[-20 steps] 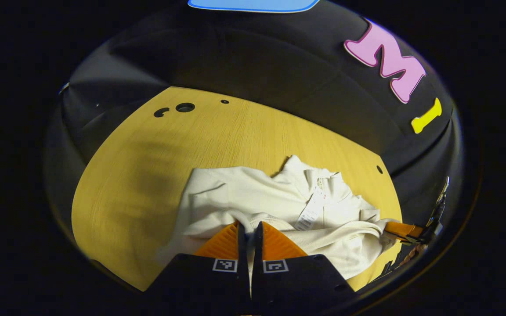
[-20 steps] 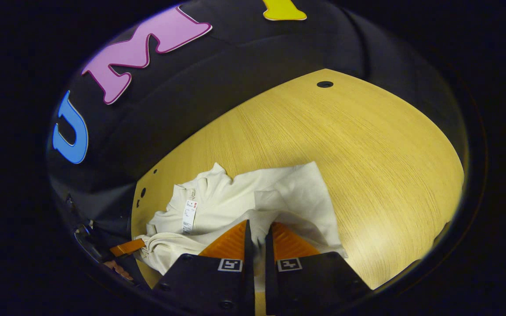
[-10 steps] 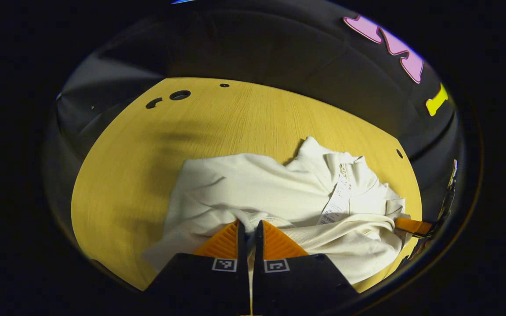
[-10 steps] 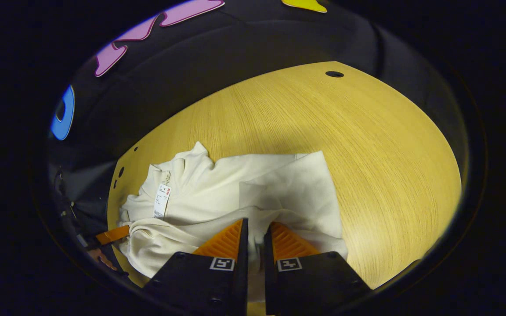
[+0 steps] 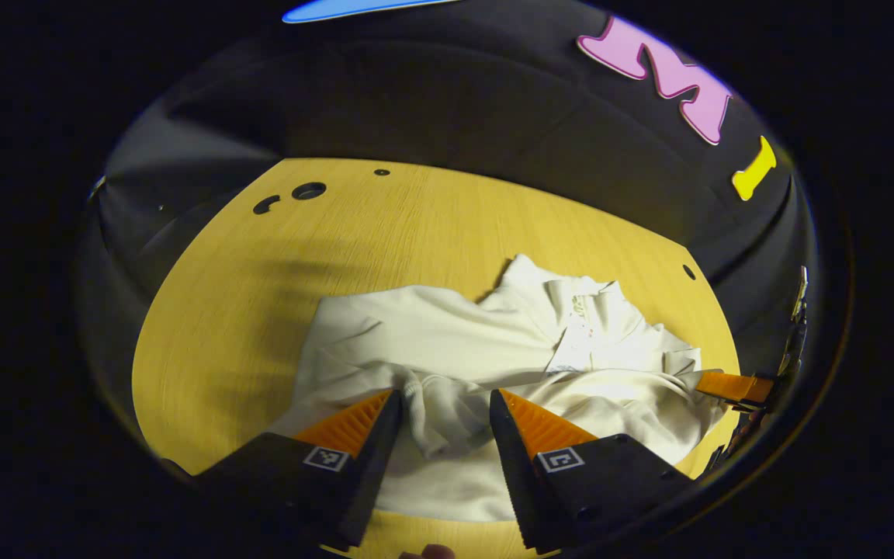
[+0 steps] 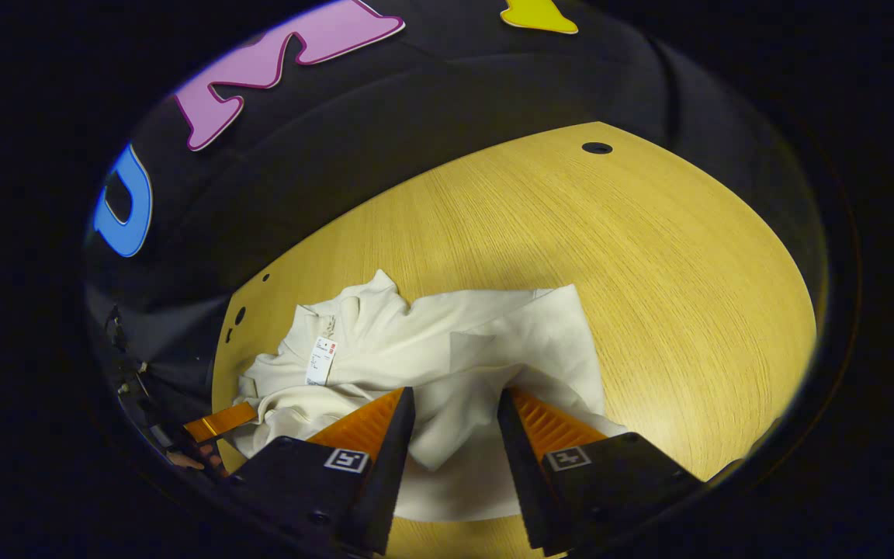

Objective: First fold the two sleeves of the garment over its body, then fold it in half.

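Note:
A cream garment (image 5: 447,341) lies rumpled on the wooden table (image 5: 261,295), its collar and paper tag (image 5: 567,357) toward the far right. My left gripper (image 5: 443,404) stands open over the near edge of the cloth, a bunched fold lying loose between its fingers. At the right edge of the left gripper view, the right gripper (image 5: 734,386) touches the garment's side. In the right gripper view the garment (image 6: 447,349) lies with its tag (image 6: 321,361) at left. My right gripper (image 6: 455,400) is open too, with cloth lying slack between its fingers. The left gripper (image 6: 218,423) shows at lower left.
The table has small round holes near its far edge (image 5: 309,190) (image 6: 597,147). Bare wood (image 6: 649,272) stretches right of the garment in the right gripper view. The black booth wall rises behind the table. A fingertip (image 5: 427,553) shows at the bottom.
Both grippers were shut on the garment's near edge and have opened. The cloth has dropped from between their fingers and lies slack on the garment.

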